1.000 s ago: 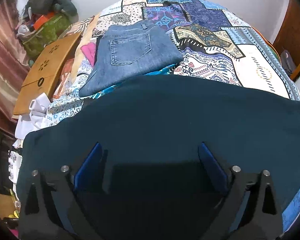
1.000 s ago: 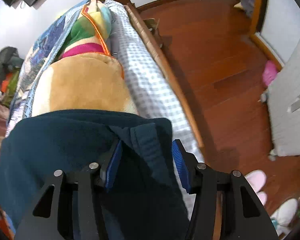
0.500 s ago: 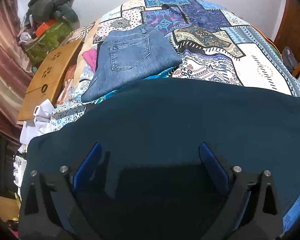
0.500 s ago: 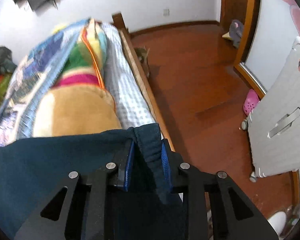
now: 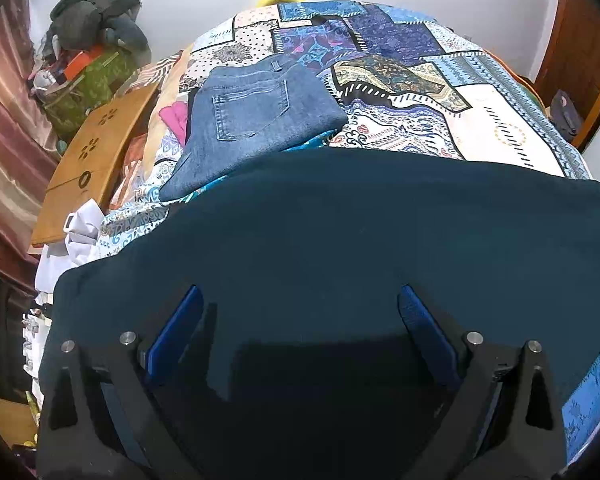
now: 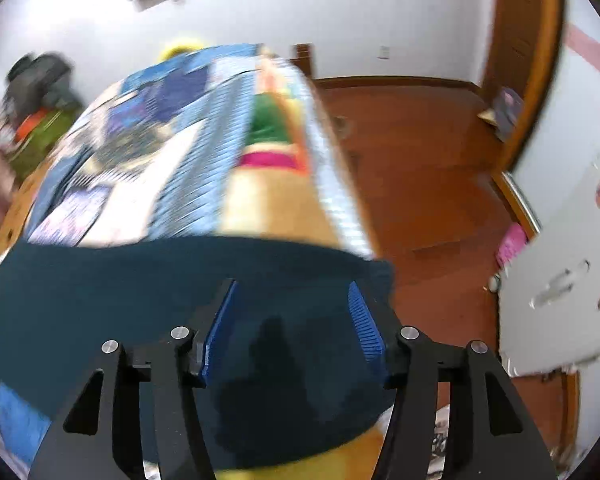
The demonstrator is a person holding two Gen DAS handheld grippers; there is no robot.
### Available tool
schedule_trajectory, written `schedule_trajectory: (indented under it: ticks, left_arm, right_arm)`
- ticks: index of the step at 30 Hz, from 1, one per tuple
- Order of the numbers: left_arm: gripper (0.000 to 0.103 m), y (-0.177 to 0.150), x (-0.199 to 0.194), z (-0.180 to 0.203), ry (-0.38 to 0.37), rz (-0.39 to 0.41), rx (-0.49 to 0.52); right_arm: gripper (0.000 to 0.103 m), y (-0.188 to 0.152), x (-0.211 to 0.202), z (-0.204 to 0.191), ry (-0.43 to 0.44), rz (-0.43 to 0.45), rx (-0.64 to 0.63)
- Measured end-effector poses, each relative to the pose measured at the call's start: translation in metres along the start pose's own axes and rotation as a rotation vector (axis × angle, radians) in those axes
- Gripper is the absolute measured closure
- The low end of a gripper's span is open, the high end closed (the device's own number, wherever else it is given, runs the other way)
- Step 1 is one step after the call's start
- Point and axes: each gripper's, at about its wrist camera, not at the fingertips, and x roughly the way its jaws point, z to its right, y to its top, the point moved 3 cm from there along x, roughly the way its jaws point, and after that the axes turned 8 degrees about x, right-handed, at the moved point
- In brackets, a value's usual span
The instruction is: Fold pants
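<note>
The dark teal pants [image 5: 340,248] lie spread across the patchwork quilt [image 5: 480,128], folded jeans [image 5: 255,116] at eleven o'clock. The left gripper [image 5: 300,312] hangs wide open above them. The right gripper [image 6: 289,312], blurred, has just been opening, apparently gripping nothing.
</note>
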Motion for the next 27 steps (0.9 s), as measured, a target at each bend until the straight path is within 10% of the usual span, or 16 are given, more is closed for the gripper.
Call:
schedule_trajectory:
  ticks: [14,27]
  left_arm:
    - [0.004,-0.032,-0.034,0.01,-0.006,0.063,0.14]
    - [0.004,-0.018,-0.033,0.035,-0.124,0.085,0.128]
  right_arm:
    - [0.042,-0.063,-0.032,-0.004,-0.006,-0.056,0.129]
    - [0.021,-0.076,-0.009,0.018,0.251,-0.039,0.595]
